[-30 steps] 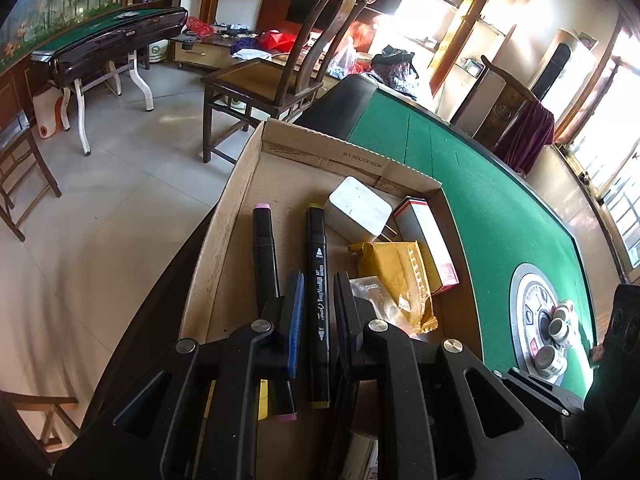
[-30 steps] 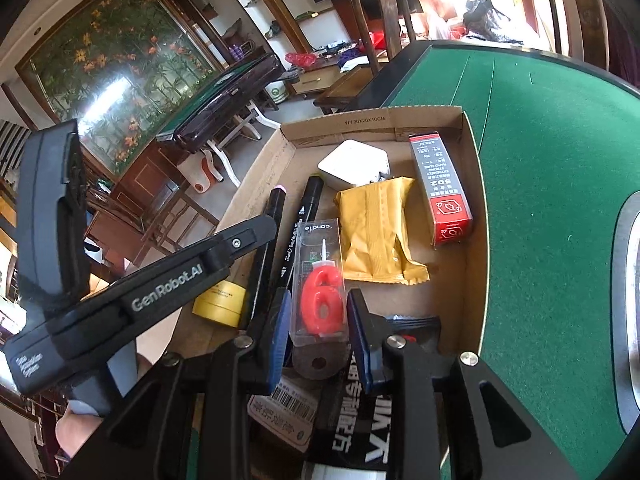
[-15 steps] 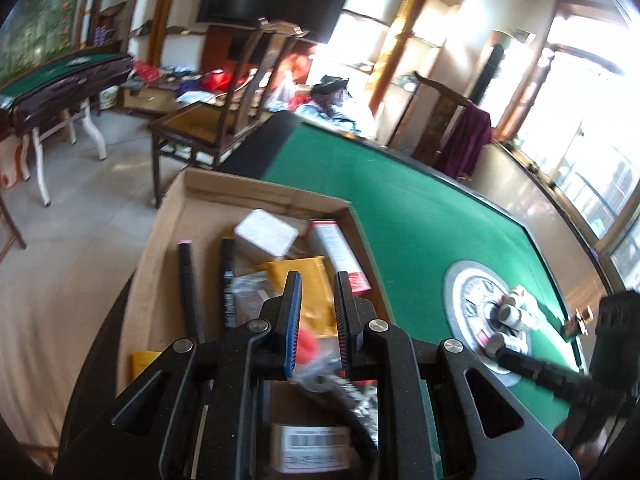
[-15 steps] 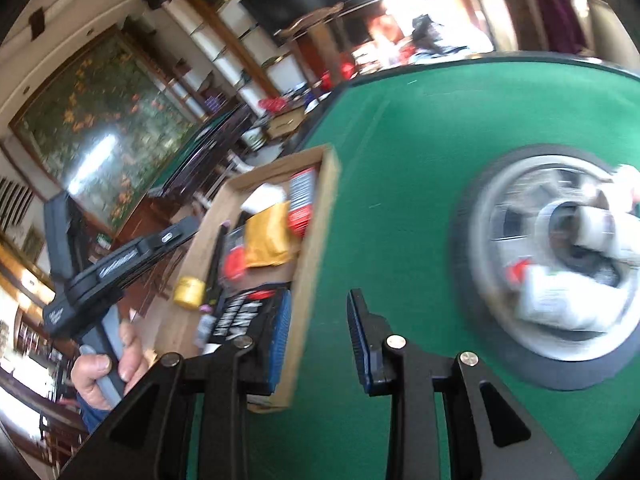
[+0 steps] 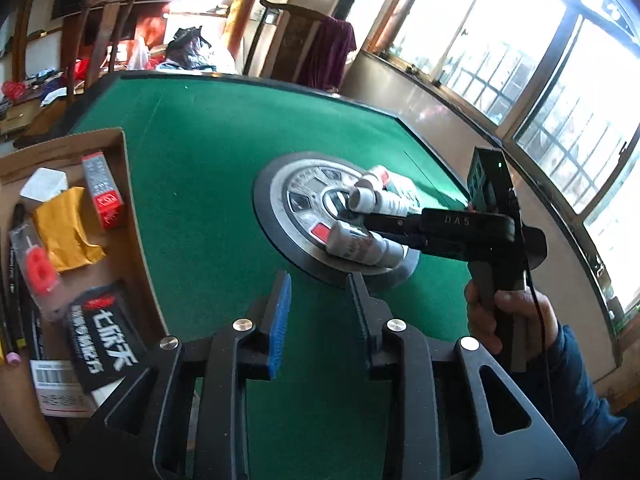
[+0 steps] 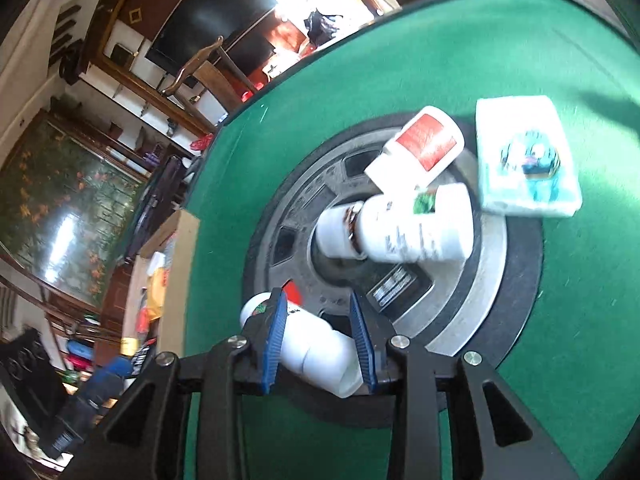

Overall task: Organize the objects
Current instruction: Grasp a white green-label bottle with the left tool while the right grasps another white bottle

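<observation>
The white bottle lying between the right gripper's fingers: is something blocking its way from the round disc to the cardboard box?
Nothing visible does. The white bottle lies on the round disc, between the open fingers of the right gripper. Only bare green felt separates the disc from the cardboard box.

Table felt (image 5: 208, 184): solid green, black rim. Round centre panel (image 6: 492, 280): black outer ring, silver-grey inner ring. Three bottles on panel, all white; nearest bottle (image 6: 316, 348) has a red patch, middle bottle (image 6: 408, 232) small dark print plus green mark, far bottle (image 6: 420, 148) red label. White packet (image 6: 524, 156), teal-blue picture. Gripper pads (image 5: 282, 320): blue, ribbed. Cardboard box (image 5: 132, 216) at table's left edge, brown: yellow pouch (image 5: 66, 232), red-and-grey carton (image 5: 102, 192), black pack with white characters (image 5: 104, 348).
</observation>
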### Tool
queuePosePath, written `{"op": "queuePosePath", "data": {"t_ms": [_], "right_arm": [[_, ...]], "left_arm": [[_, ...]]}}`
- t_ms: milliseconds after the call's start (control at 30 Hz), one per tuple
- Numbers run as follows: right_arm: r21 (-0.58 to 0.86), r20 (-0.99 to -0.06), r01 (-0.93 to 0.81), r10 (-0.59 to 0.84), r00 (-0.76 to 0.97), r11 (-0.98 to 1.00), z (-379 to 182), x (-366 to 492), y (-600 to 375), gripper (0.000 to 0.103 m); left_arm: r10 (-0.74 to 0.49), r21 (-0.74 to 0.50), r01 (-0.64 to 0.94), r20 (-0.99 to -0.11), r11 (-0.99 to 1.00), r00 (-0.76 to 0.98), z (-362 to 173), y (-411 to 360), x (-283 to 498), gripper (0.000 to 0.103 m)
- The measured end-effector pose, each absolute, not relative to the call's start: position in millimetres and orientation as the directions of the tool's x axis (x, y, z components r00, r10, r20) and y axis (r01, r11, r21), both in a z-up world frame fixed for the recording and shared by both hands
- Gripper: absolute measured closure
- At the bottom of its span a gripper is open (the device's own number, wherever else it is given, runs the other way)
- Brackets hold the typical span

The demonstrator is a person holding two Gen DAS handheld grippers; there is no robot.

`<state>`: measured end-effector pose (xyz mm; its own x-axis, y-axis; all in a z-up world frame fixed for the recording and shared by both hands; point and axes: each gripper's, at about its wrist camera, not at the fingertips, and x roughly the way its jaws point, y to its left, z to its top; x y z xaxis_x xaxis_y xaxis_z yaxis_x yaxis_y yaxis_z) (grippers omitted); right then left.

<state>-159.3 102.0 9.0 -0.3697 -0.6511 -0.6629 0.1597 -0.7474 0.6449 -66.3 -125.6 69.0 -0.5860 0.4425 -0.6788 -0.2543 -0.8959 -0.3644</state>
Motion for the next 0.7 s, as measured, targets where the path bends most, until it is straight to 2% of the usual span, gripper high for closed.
{"op": "queuePosePath", "data": {"t_ms": [133, 233, 367, 467, 567, 700], "right_arm": [[0.681, -0.631, 0.218, -0.711, -0.310, -0.699, 13.9, -140.8, 90.6, 0.069], [0.771, -0.563, 0.188, -0.789, -0.247, -0.609, 10.4, -134.5, 93.2, 0.068], [0.730, -0.580, 0.187, -0.740, -0.341, -0.658, 26.1, -130.8, 105.2, 0.068], [0.723, -0.563, 0.182, -0.721, -0.404, -0.667, 38.1, -128.9, 123.0, 0.068], [0.678, -0.566, 0.191, -0.670, -0.480, -0.709, 52.6, -126.0, 139.2, 0.068], [0.666, -0.549, 0.163, -0.626, -0.554, -0.728, 62.8, -128.5, 163.5, 0.066]], "left_arm": [[0.472, -0.382, -0.278, -0.699, -0.881, -0.537, 59.6, -111.4, -71.3, 0.070], [0.498, -0.422, -0.268, -0.694, -0.866, -0.520, 53.3, -109.0, -73.8, 0.056], [0.476, -0.440, -0.201, -0.706, -0.875, -0.524, 50.8, -105.7, -95.4, 0.055], [0.411, -0.362, -0.197, -0.763, -0.911, -0.498, 46.6, -85.2, -116.9, 0.054], [0.415, -0.352, -0.219, -0.774, -0.910, -0.479, 41.2, -66.2, -121.2, 0.054], [0.374, -0.280, -0.258, -0.791, -0.925, -0.484, 43.8, -38.2, -119.7, 0.054]]}}
